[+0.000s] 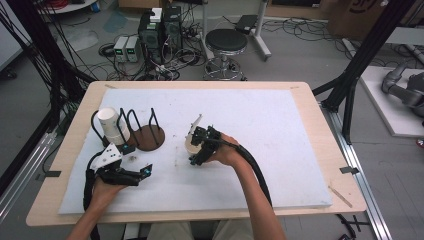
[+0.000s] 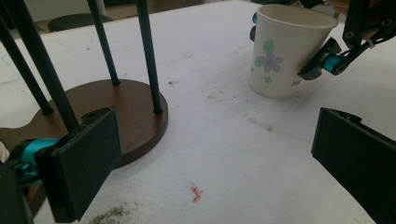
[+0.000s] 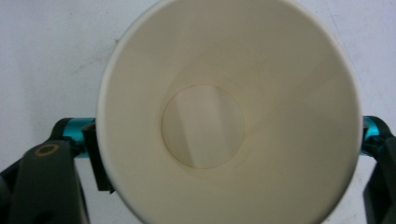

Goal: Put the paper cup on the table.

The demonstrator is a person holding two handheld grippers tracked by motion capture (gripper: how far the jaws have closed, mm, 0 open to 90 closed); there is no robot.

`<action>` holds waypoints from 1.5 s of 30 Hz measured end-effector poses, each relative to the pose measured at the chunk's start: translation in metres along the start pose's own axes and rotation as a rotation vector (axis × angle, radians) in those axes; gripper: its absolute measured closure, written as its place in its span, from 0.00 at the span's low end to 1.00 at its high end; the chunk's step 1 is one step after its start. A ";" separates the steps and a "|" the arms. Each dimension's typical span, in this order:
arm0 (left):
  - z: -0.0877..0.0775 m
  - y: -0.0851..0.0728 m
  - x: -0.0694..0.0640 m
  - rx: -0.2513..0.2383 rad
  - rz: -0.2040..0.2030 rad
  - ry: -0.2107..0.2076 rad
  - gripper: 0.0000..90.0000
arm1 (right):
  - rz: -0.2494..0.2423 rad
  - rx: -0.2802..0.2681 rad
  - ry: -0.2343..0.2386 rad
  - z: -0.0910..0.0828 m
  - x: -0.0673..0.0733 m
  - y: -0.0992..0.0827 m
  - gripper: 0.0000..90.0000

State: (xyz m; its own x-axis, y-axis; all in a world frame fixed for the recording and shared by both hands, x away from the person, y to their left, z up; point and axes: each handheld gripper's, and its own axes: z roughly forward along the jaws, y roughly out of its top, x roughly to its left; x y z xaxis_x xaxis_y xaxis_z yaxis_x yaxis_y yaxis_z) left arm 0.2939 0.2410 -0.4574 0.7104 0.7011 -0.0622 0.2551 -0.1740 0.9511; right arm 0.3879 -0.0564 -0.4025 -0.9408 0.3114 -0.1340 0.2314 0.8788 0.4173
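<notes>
A paper cup with a pale flower print stands upright on the white mat, just left of the table's centre, with the right gripper reaching down around it. In the right gripper view the jaws flank the cup's wall at three and nine o'clock; whether the pads press on it cannot be told. At roughly eight o'clock from the cup, the left gripper lies low over the mat, jaws spread wide with nothing between them. At nine o'clock stands a round wooden rack with black wire hoops (another white cup rests in it).
</notes>
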 end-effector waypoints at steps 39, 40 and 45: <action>0.000 0.000 0.000 -0.001 0.001 -0.003 0.02 | 0.105 -0.102 0.011 -0.008 -0.005 -0.034 0.16; 0.000 0.000 0.000 -0.001 0.001 -0.003 0.02 | 0.103 -0.111 0.005 -0.010 -0.005 -0.036 0.16; 0.000 0.000 0.000 -0.001 0.000 -0.003 0.02 | 0.126 -0.146 -0.003 -0.017 -0.002 -0.051 0.16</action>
State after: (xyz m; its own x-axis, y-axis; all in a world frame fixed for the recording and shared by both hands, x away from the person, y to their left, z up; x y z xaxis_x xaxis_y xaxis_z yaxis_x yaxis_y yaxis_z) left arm 0.2939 0.2410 -0.4575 0.7121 0.6993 -0.0631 0.2548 -0.1736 0.9513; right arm 0.3736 -0.1080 -0.4083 -0.9057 0.4171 -0.0753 0.3087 0.7709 0.5572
